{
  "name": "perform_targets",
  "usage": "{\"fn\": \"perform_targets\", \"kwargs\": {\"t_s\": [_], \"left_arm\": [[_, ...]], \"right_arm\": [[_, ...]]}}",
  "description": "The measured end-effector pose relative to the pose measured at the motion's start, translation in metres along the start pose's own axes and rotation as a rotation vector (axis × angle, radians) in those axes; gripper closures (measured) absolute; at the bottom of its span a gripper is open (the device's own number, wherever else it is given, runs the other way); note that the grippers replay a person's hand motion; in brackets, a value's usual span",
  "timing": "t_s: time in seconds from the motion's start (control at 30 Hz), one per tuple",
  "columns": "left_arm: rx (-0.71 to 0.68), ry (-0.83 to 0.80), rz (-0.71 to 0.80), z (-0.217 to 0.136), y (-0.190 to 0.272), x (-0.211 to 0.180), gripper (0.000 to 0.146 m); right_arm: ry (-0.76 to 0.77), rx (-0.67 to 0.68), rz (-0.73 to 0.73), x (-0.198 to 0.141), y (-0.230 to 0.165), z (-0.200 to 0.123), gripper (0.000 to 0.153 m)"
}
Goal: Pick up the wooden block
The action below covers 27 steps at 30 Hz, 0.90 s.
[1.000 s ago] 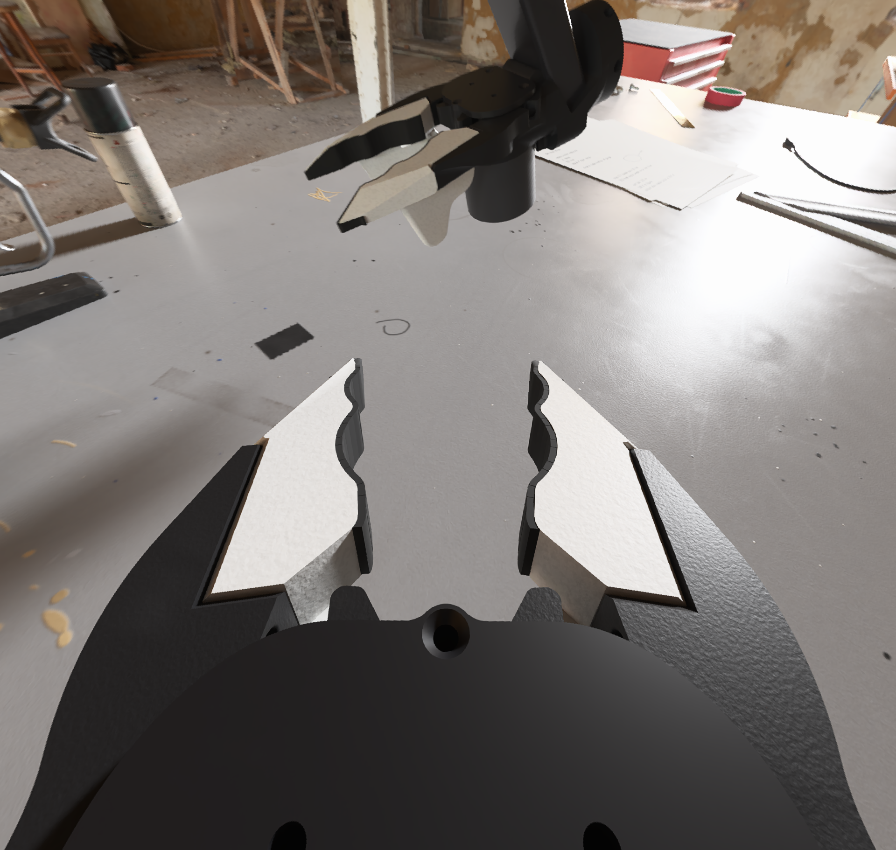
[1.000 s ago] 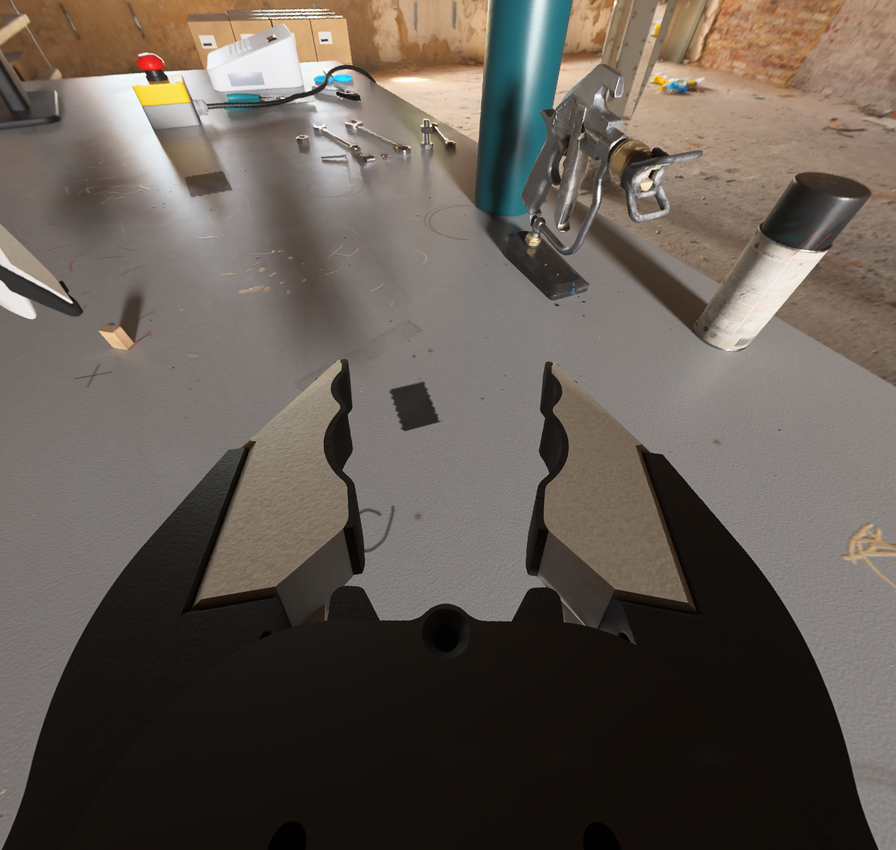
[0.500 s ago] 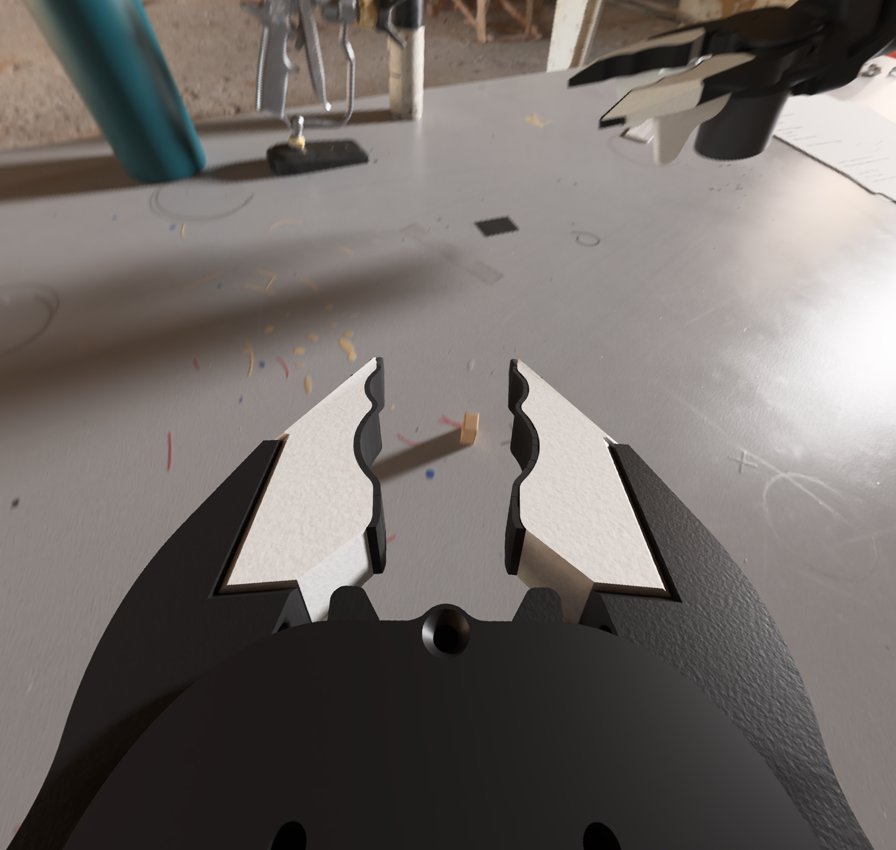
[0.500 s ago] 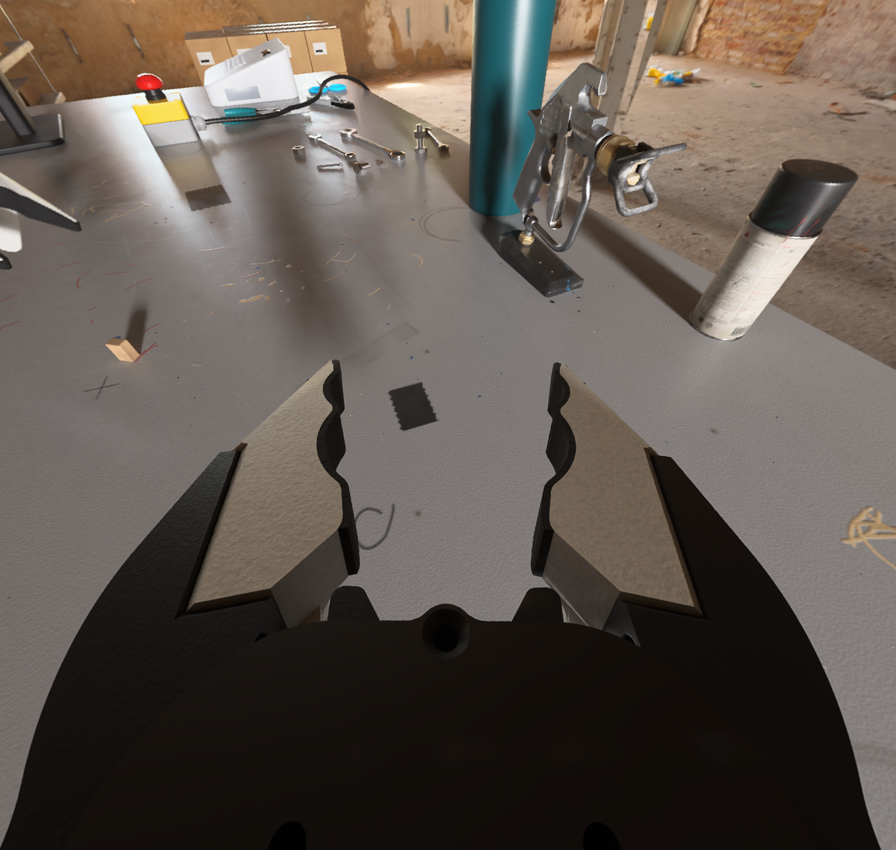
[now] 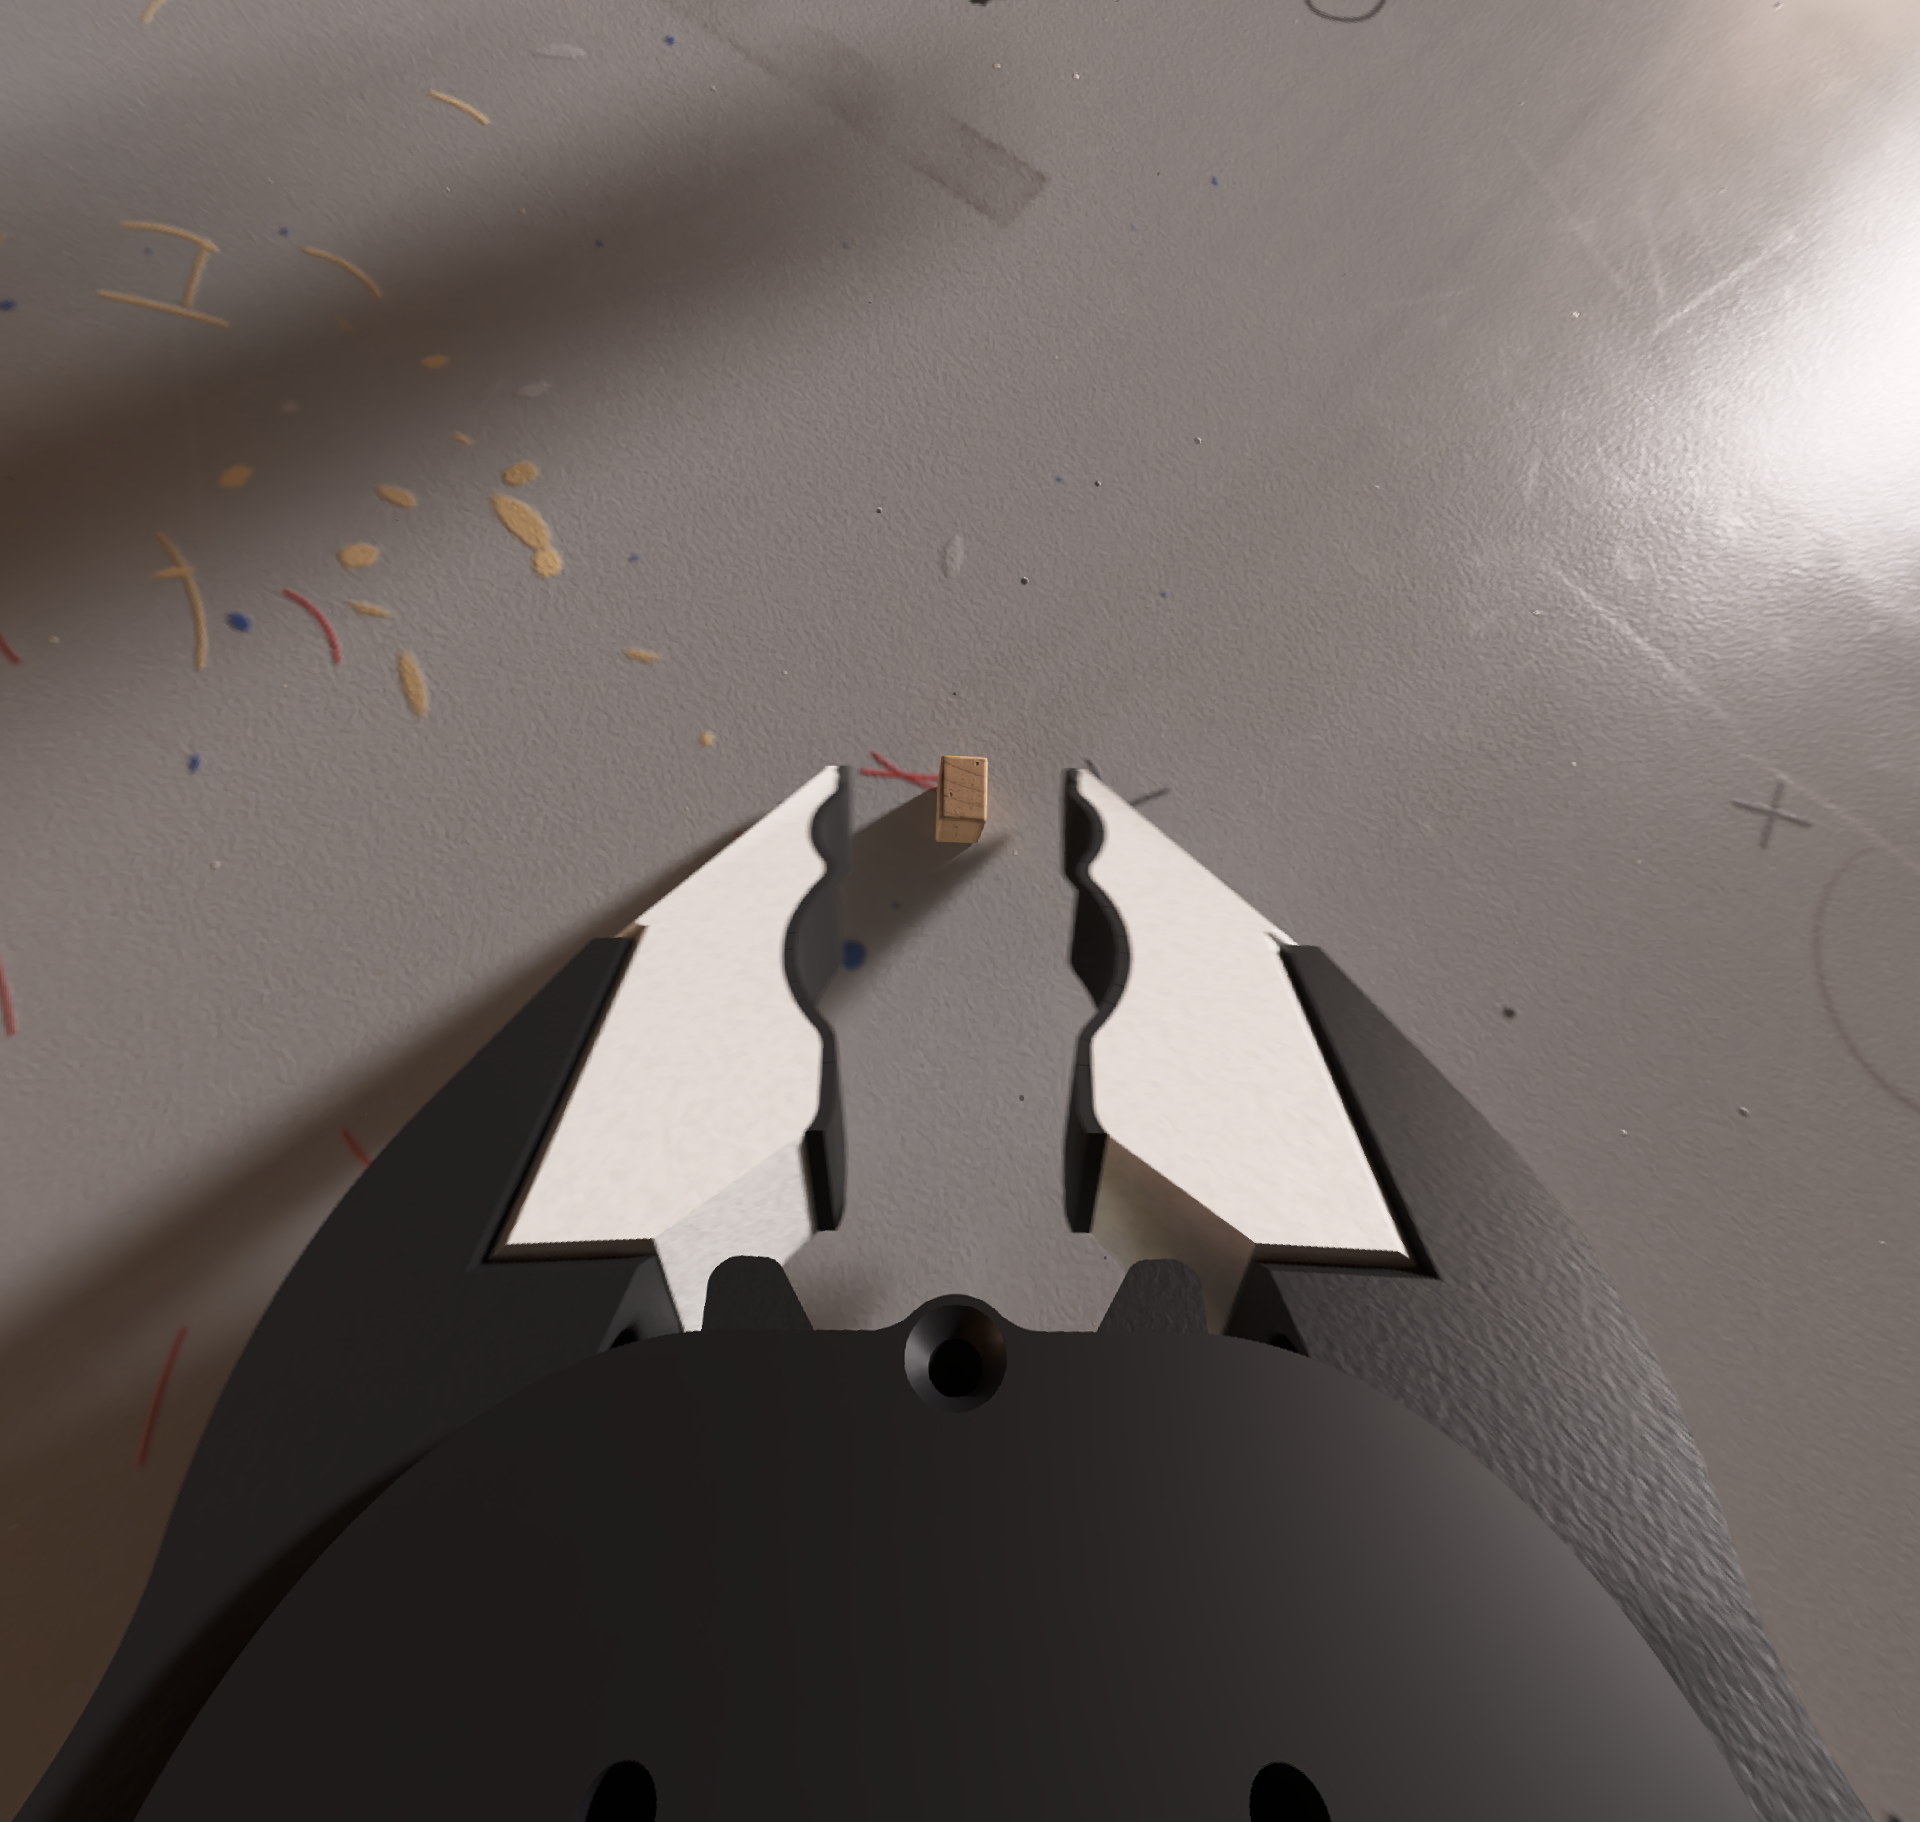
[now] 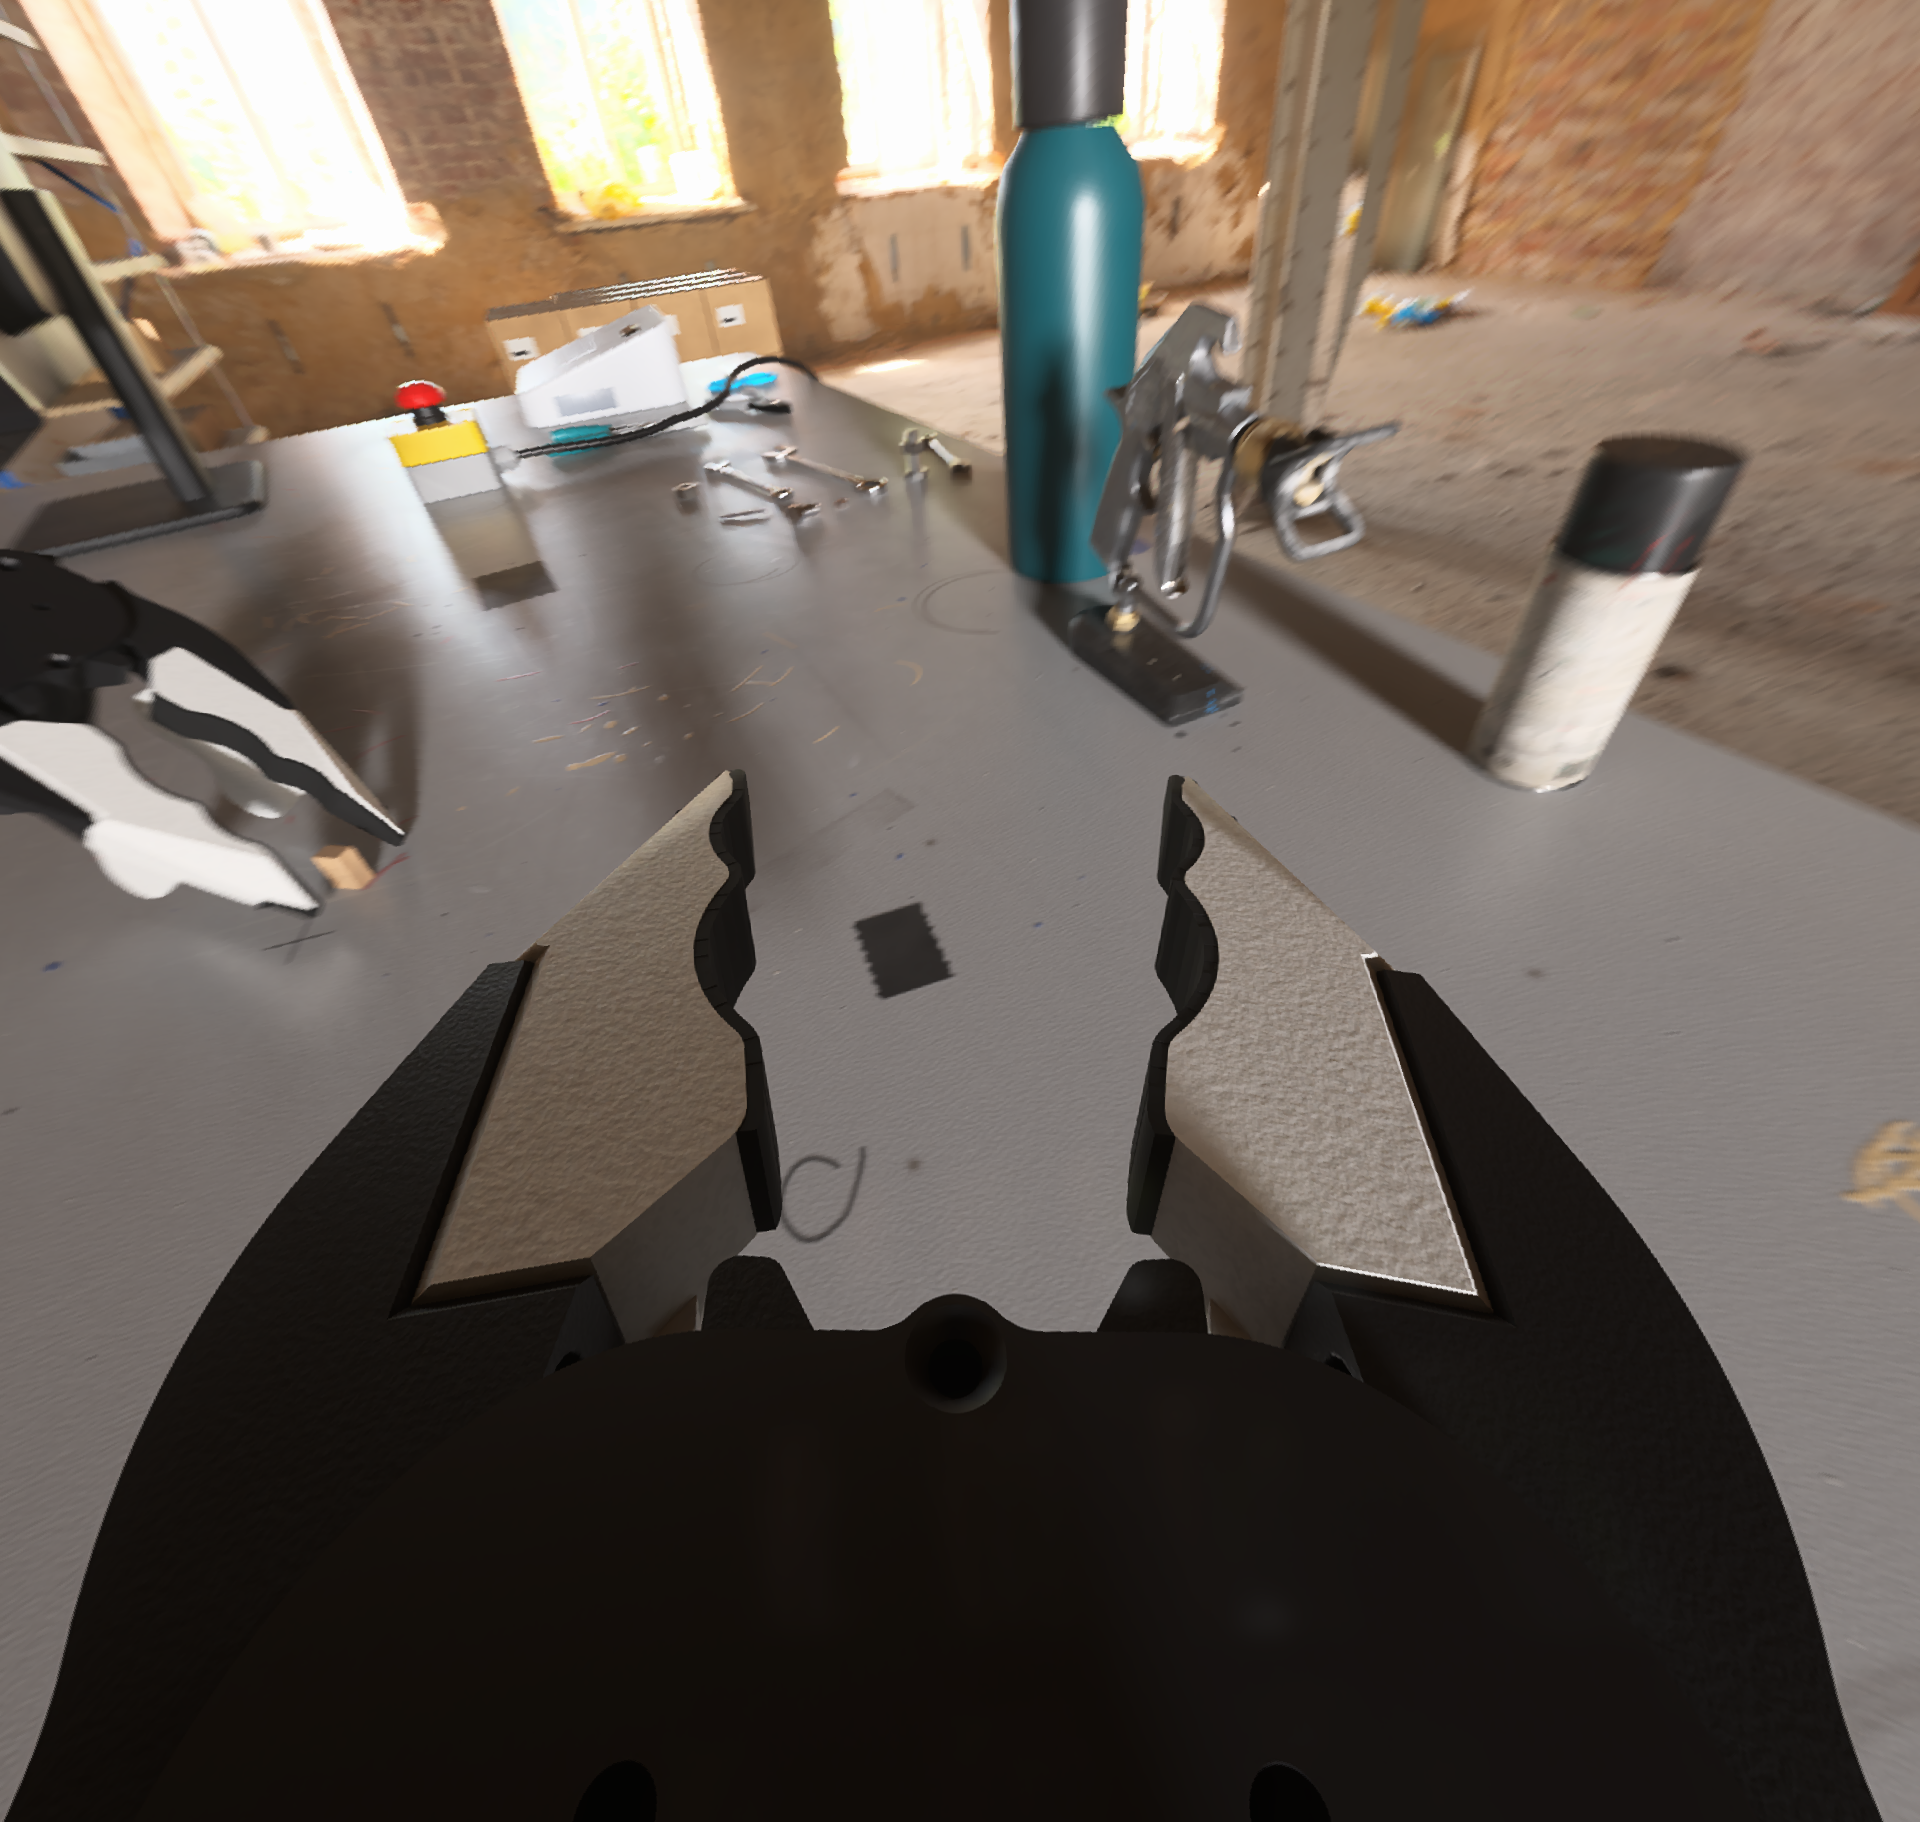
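The small wooden block stands on the grey table. In the left wrist view it lies between and just beyond the tips of my left gripper, which is open and tilted down over it, not touching it. In the right wrist view the block shows at the far left, partly hidden under the left gripper. My right gripper is open and empty, well to the right of the block, above the table.
A teal gas cylinder, a metal spray gun on a black base, and a spray can stand along the table's right edge. Wrenches, a white device and a yellow button box lie at the back.
My left gripper has swung from the right gripper toward the block, closed in and tilted down over it, with its fingers a little narrower. My right gripper has pitched up slightly and opened a little wider.
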<state>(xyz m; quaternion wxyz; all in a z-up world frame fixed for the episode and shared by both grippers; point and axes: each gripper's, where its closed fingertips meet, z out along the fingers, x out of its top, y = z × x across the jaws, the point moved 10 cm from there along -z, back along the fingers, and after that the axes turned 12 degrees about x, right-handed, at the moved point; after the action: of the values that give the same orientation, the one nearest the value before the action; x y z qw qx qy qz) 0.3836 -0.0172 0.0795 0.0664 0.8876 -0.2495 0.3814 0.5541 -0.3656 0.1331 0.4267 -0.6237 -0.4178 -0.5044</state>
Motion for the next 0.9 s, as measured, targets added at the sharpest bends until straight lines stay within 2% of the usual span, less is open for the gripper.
{"fn": "perform_targets", "kwargs": {"t_s": [0.1,0.2,0.27,0.37,0.43,0.5,0.57,0.7,0.8,0.9], "left_arm": [[-0.058,-0.002,-0.024,0.000,-0.002,0.000,0.138],[-0.093,0.033,-0.031,-0.002,0.002,0.000,0.138],[-0.137,0.136,-0.025,-0.009,0.006,0.005,0.138],[-0.219,0.292,-0.035,-0.021,0.010,0.018,0.138],[-0.241,0.349,-0.033,-0.025,0.014,0.026,0.138],[-0.254,0.357,-0.020,-0.023,0.018,0.032,0.138],[-0.262,0.348,0.004,-0.017,0.024,0.037,0.138],[-0.299,0.320,0.025,-0.005,0.040,0.039,0.138],[-0.234,0.314,0.075,-0.005,0.047,0.043,0.138],[-0.260,0.339,0.060,-0.007,0.050,0.050,0.138]], "right_arm": [[-0.038,0.084,0.109,-0.009,0.004,0.008,0.066],[-0.054,0.185,0.234,-0.018,0.007,0.015,0.061],[-0.048,0.251,0.299,-0.022,0.007,0.018,0.061],[-0.052,0.327,0.340,-0.023,0.003,0.020,0.061],[-0.063,0.387,0.350,-0.022,-0.001,0.021,0.068],[-0.068,0.424,0.352,-0.021,-0.003,0.021,0.082],[-0.083,0.439,0.357,-0.020,-0.006,0.021,0.089],[-0.144,0.450,0.370,-0.016,-0.011,0.017,0.090],[-0.203,0.469,0.337,-0.012,-0.017,0.013,0.090],[-0.231,0.454,0.297,-0.009,-0.020,0.009,0.089]]}}
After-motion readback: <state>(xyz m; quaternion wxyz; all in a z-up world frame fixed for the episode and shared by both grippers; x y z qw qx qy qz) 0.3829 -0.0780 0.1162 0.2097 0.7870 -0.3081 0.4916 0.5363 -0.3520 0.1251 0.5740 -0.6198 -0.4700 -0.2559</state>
